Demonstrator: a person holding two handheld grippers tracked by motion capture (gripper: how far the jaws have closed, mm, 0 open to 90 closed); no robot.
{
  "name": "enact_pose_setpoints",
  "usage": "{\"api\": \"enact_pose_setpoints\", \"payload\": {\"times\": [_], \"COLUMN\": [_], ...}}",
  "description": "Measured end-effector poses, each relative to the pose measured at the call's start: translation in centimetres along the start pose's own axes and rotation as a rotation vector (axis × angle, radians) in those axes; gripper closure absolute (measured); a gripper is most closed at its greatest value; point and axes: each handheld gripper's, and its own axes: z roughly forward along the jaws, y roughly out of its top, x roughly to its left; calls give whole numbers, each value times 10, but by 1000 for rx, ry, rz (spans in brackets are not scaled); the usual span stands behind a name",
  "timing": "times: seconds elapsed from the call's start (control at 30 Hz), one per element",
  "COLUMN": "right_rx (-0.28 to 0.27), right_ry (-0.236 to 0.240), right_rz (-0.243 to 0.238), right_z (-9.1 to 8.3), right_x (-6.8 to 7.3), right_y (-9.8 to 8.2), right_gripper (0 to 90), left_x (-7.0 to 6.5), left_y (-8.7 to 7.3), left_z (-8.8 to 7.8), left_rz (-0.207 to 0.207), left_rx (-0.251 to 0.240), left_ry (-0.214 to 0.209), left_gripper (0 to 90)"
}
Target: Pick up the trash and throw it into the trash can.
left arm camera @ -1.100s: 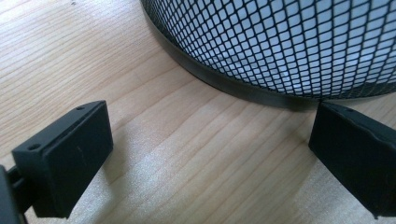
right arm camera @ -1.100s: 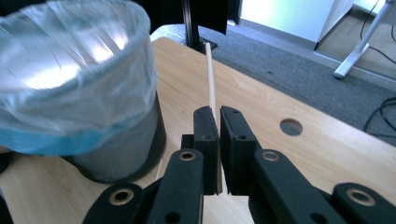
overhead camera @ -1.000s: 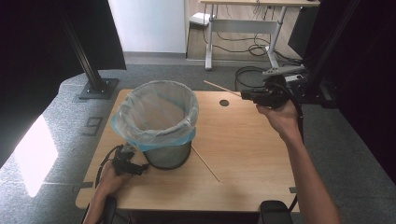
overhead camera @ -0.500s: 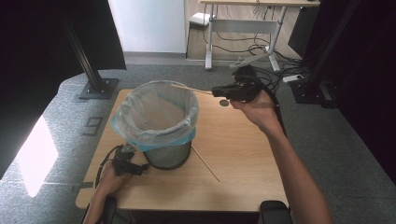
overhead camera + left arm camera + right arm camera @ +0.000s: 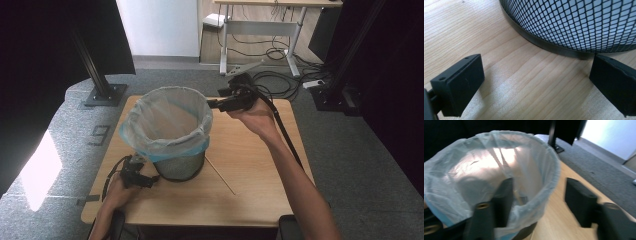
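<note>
Your counter (image 5: 260,165): light wood, standing on grey carpet | mesh bin (image 5: 172,132) with pale liner stands on its left half | thin wooden stick (image 5: 220,175) lies just right of the bin's base | your left tongs (image 5: 134,175) rest beside the bin's base

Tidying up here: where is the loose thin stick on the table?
In the high view, the stick lies flat on the table, just right of the mesh bin.

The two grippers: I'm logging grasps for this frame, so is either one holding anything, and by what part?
Nothing is held. The left gripper is open on bare table beside the mesh bin; the right gripper is open at its rim.
</note>
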Motion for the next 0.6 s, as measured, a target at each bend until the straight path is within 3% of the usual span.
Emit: {"api": "enact_pose_setpoints", "payload": {"times": [0.13,0.33,0.5,0.6], "right_rx": [-46,-76,-34,-6], "right_ry": [-55,-79,-111,-126], "right_rz": [-5,-8,-30,-12], "right_z": [-15,-31,-29,-23], "right_x": [-3,-5,-4,-5], "right_y": [-10,-41,-83,-112], "right_gripper": [219,198,202,210], "left_x": [0,0,0,0], "left_y": [0,0,0,0], "left_z": [0,0,0,0], "left_rz": [0,0,0,-5], "left_rx": [0,0,1,-2], "left_ry": [0,1,2,2], "left_gripper": [0,0,0,0]}}
